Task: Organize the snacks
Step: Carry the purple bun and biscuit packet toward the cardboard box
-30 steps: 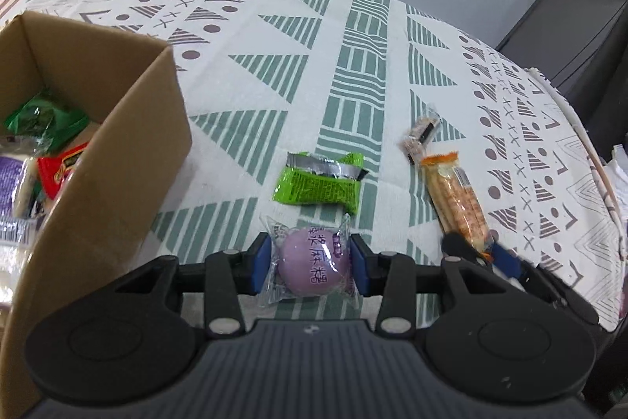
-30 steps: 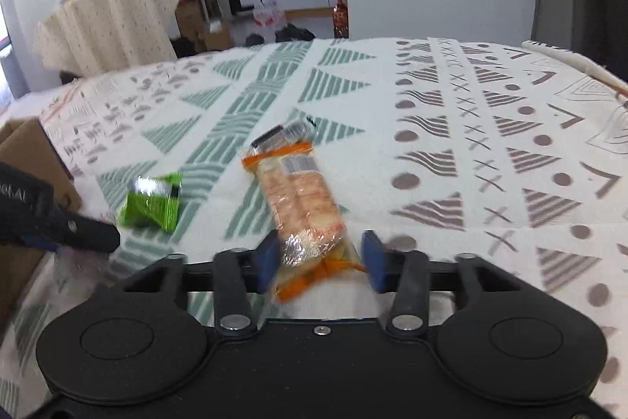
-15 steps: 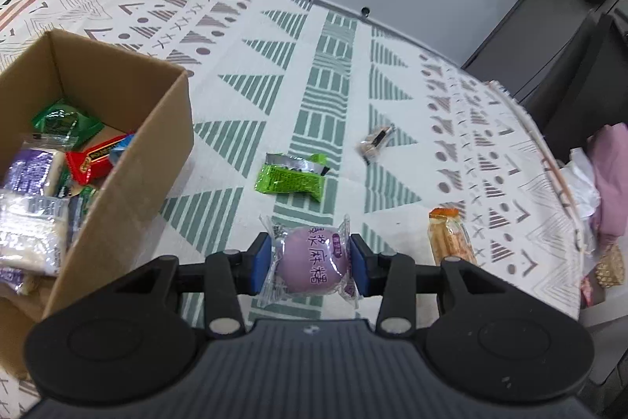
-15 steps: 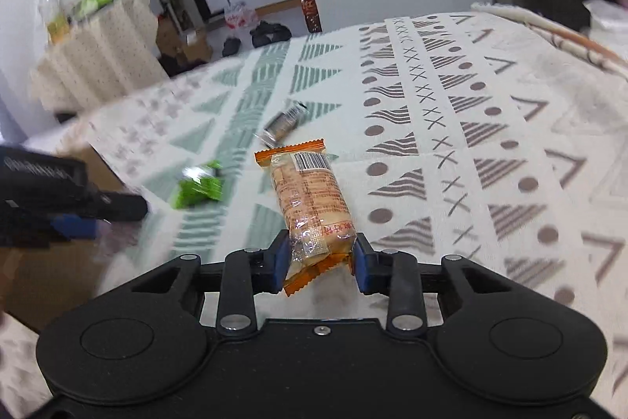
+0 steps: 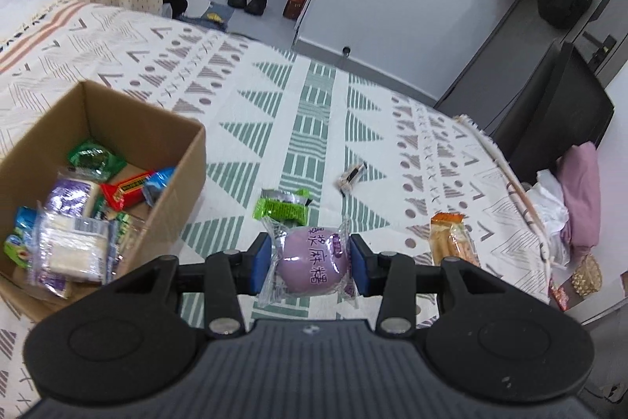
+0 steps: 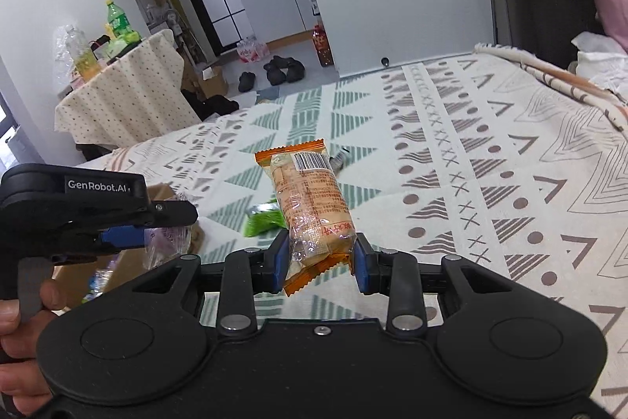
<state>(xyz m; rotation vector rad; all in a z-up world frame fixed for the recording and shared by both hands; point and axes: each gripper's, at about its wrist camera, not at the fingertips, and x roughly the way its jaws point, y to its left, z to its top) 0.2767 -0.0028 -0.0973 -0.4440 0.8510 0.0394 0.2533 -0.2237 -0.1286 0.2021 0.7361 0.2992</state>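
Observation:
My left gripper point(image 5: 310, 264) is shut on a round purple mochi in a clear wrapper point(image 5: 312, 262), held above the patterned cloth to the right of the cardboard box point(image 5: 188, 179). The box holds several snack packets. My right gripper point(image 6: 318, 264) is shut on an orange cracker pack point(image 6: 310, 199), lifted off the cloth and pointing up; the pack also shows in the left wrist view point(image 5: 451, 238). A green packet point(image 5: 280, 207) and a small dark-and-white packet point(image 5: 352, 175) lie on the cloth. The left gripper shows at left in the right wrist view point(image 6: 129, 236).
The cloth-covered surface point(image 5: 322, 112) drops off at the right edge, where a pink cushion point(image 5: 581, 191) and white bags lie. A black chair point(image 5: 557, 105) stands beyond. A draped side table point(image 6: 125, 93) and shoes on the floor are far behind.
Both grippers have risen with their snacks. The cracker pack has left the cloth and tilted upright. The left gripper's view now looks further down into the box.

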